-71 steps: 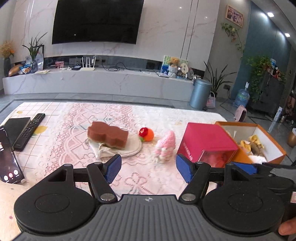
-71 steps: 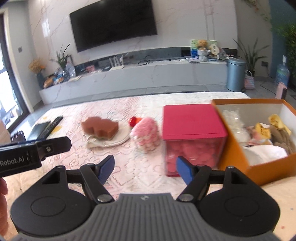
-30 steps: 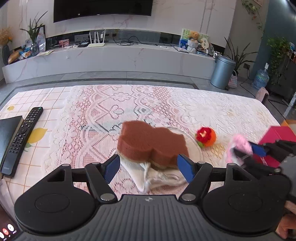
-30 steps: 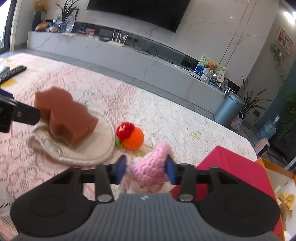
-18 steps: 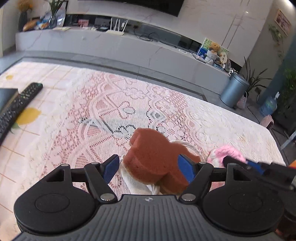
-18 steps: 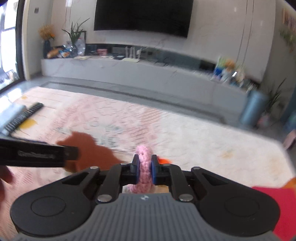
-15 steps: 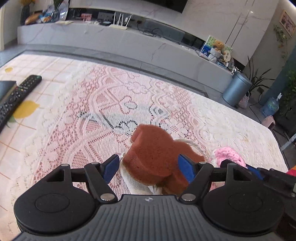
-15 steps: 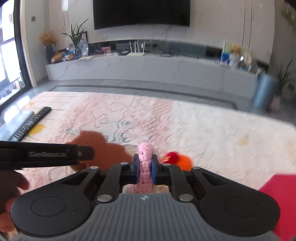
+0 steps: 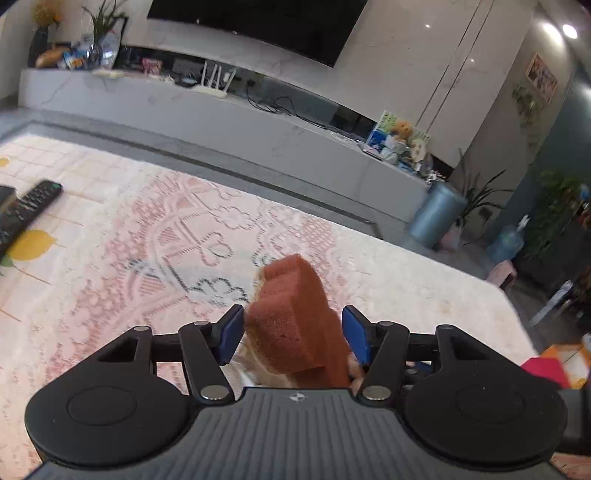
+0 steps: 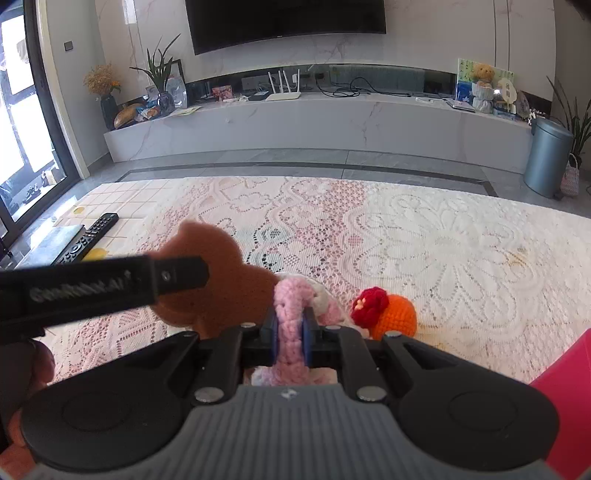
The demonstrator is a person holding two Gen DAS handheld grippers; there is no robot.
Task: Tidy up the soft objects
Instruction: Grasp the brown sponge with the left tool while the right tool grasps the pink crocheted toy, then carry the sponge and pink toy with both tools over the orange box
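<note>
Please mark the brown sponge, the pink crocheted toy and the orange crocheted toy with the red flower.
brown sponge (image 9: 295, 325): left wrist view, middle of its upper face.
pink crocheted toy (image 10: 290, 332): right wrist view, the part pinched between the blue pads.
orange crocheted toy (image 10: 397, 317): right wrist view, its orange body.

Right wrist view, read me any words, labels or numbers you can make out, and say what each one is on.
"GenRobot.AI", blurred, so the first letters are uncertain: white lettering on the black side of the left tool.
Remote control: button markings too small to read.
Picture card behind the teddy bear: any print too small to read.
TV: a small mark on its lower edge, unreadable.
Nothing else carries readable text.
</note>
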